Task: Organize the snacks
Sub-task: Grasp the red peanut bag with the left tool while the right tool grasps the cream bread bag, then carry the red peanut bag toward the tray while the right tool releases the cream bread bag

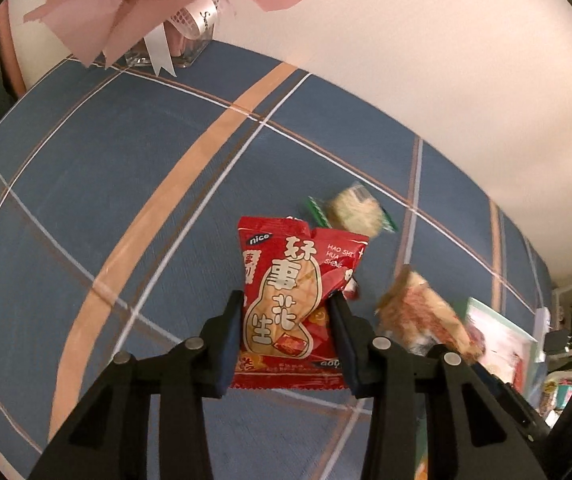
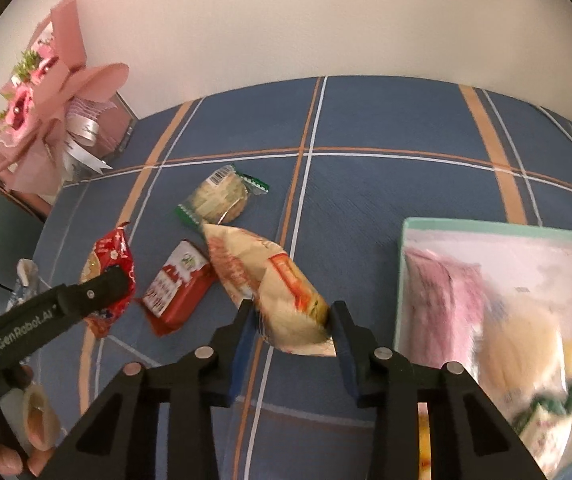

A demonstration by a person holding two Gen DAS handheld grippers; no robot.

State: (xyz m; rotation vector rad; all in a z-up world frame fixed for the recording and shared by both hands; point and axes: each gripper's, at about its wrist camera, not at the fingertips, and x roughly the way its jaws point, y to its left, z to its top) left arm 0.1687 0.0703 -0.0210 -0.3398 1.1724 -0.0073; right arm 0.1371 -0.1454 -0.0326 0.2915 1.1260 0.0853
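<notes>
Left wrist view: the left gripper (image 1: 286,322) has its jaws closed onto a red foil peanut packet (image 1: 293,304) printed with a pale peanut shape, held above the blue plaid tablecloth (image 1: 126,200). Beyond it lies a round rice cracker in a clear green-edged wrapper (image 1: 353,210); a pink paper bouquet (image 1: 146,4) stands at the far edge.

Right wrist view: the right gripper (image 2: 290,318) pinches a cream and orange snack pouch (image 2: 270,284) by its lower end, just left of the mint-rimmed tray (image 2: 401,280), which already holds several packets. A small red bar-shaped packet (image 2: 176,288) and the cracker lie loose on the cloth, so I judge the sorting partly done, with two held and two waiting.
</notes>
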